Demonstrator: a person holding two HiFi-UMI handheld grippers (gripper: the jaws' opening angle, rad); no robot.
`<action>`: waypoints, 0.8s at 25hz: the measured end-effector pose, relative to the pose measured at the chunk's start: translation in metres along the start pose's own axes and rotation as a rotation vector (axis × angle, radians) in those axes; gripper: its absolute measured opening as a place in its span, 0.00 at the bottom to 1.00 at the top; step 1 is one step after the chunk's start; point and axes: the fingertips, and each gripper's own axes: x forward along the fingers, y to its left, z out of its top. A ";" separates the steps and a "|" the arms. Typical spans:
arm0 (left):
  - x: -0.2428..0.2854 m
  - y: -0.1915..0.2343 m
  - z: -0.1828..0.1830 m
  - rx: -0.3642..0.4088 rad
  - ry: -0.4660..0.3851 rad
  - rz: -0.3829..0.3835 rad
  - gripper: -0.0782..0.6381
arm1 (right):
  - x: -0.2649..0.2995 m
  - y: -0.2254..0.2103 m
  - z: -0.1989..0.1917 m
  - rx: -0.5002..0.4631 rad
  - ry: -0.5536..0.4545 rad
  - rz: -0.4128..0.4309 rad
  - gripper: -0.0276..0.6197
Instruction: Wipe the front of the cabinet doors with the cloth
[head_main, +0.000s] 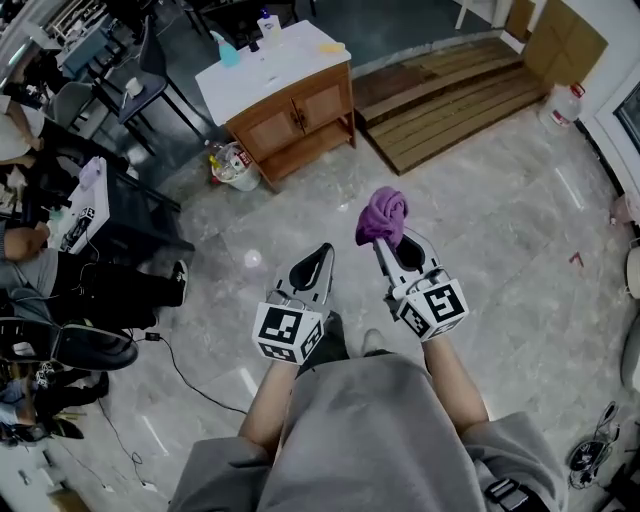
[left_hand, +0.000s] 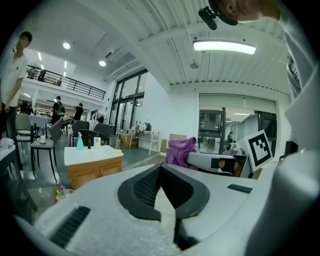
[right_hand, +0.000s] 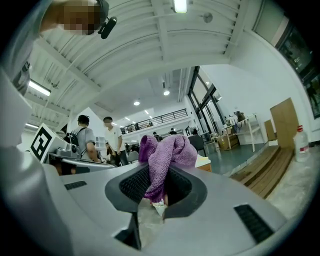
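- Currently, nearest the head camera, the left hand-held gripper is held out in front of the person's body. Its jaws are together, with nothing between them.
- Just beside it, the right hand-held gripper is clamped on the purple cloth. The right gripper view shows a fold of the cloth pinched between the jaws, with the rest bunched above them.
- Both grippers point forward over the marble floor, well apart from any furniture.
- Farther on stands the wooden cabinet with a white top. Its two cabinet doors are closed.
- A blue spray bottle stands on the cabinet top. A filled bag sits on the floor just beside the cabinet's left corner.
- Task status, as judged: the cloth is secured, but it is not touching the doors, so wiping has not begun. The remaining steps are to approach the cabinet, press the cloth to each door front and wipe both doors.
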 end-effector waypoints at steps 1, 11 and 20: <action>0.005 0.008 0.000 -0.004 -0.002 -0.003 0.12 | 0.009 -0.002 0.000 -0.001 -0.002 -0.001 0.16; 0.047 0.109 0.021 -0.021 -0.012 -0.068 0.12 | 0.111 -0.005 0.002 -0.012 -0.001 -0.062 0.16; 0.064 0.181 0.029 -0.045 -0.010 -0.128 0.12 | 0.181 0.007 0.000 -0.040 0.012 -0.110 0.16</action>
